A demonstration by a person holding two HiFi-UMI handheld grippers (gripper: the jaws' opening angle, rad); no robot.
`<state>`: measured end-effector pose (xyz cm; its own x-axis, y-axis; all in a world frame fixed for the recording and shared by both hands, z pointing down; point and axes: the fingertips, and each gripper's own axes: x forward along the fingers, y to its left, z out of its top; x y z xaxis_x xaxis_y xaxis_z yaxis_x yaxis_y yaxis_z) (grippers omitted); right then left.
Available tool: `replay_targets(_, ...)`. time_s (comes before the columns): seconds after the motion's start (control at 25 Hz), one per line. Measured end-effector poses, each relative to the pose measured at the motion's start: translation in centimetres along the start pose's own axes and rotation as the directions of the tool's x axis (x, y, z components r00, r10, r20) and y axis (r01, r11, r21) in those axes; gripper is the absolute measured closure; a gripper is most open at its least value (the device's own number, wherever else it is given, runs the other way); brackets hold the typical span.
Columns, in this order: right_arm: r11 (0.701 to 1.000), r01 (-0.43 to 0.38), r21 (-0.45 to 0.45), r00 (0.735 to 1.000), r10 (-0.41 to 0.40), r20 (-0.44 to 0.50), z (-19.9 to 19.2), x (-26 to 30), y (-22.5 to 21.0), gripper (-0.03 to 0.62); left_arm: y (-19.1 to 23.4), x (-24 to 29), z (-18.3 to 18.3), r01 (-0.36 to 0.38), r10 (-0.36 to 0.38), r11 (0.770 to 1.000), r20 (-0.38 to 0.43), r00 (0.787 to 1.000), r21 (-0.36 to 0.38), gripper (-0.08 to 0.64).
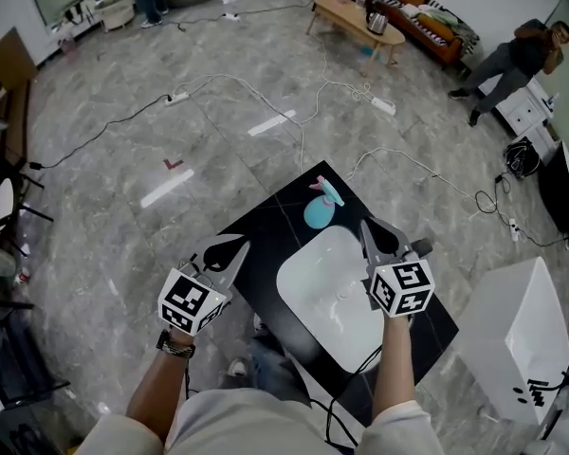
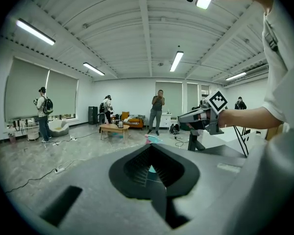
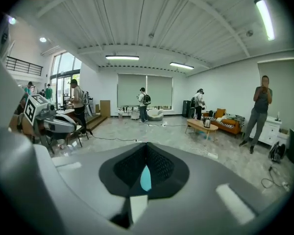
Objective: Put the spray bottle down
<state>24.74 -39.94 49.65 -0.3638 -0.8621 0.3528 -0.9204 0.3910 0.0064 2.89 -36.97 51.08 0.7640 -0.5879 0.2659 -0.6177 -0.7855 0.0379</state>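
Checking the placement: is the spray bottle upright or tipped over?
Upright: the spray bottle stands on its base at the black table's far corner, pink trigger head on top.

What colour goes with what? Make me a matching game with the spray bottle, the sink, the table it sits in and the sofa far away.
Things:
1. spray bottle
2. sink
3. table
4. sofa

Colours:
A. black
B. orange
C. teal with a pink top
D. white

Pairs: 1-C, 2-D, 3-A, 4-B
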Motion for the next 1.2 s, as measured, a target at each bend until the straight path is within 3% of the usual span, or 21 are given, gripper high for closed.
replay_targets(0.24,0.998,-0.019,-0.068,0.998,0.023,0.058,5.2,-4.9,3.7,0.586,-1.7,-2.9,2.7,0.001,-0.004,0.999,0.056,0.998,0.052,0.56)
replay_targets(0.44,0.998,0.002,-0.062,0.991,0.007,0.136,7.4,-10.0,7.3,0.586,-3.6,-5.6,4.4,0.008,-0.016,0.997,0.096,0.995,0.083,0.56)
replay_targets(0.88,0.997,0.071,-0.019,0.979,-0.066,0.193,6.8,-21.9,15.1,0.586,-11.0,-12.9,7.4,0.075,-0.099,0.984,0.14,0.985,0.164,0.56)
replay_targets(1.2,0.993,0.12,-0.001,0.968,-0.117,0.22,5.5,-27.0,19.3,0.586,-14.7,-17.2,7.8,0.103,-0.136,0.977,0.172,0.976,0.188,0.56)
